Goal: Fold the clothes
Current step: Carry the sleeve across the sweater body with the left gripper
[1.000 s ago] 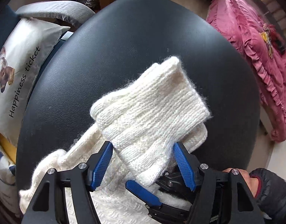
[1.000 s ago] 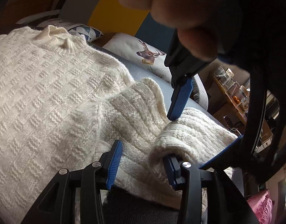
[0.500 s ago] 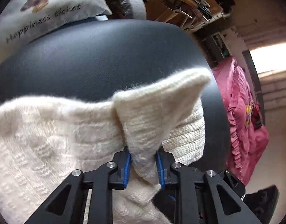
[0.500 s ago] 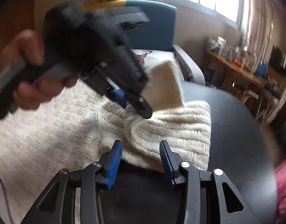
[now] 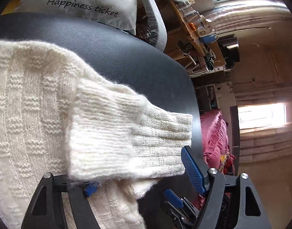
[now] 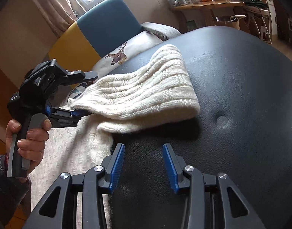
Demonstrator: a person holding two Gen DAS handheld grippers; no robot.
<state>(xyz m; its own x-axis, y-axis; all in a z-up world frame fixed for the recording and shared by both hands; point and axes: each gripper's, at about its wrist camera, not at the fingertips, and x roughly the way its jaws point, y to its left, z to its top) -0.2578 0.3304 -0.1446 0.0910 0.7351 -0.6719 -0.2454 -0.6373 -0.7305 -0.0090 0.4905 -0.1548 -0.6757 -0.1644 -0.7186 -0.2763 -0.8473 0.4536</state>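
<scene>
A cream knit sweater [image 5: 27, 114] lies on a black leather surface [image 5: 127, 57]. Its ribbed sleeve [image 5: 111, 129] is folded back across the body, cuff toward me. My left gripper [image 5: 134, 168] is open wide, and the cuff drapes over its left finger and hides it. In the right wrist view the sleeve [image 6: 146, 91] arches over the sweater body [image 6: 69, 152], with a hand holding the left gripper [image 6: 86, 93] at the cuff end. My right gripper [image 6: 143, 147] is open over bare leather, just short of the sleeve fold, touching nothing.
A "Happiness ticket" pillow [image 5: 85, 3] and a deer cushion [image 6: 123, 55] sit behind the leather surface [image 6: 241, 95], against a blue and yellow chair [image 6: 107, 24]. A cluttered wooden table [image 6: 203, 2] stands at the back. A pink bedspread [image 5: 214, 139] lies beyond the right edge.
My left gripper was shut on the cuff half a second ago; it has laid the sleeve over the sweater and opened. The right gripper has drawn back off the sleeve.
</scene>
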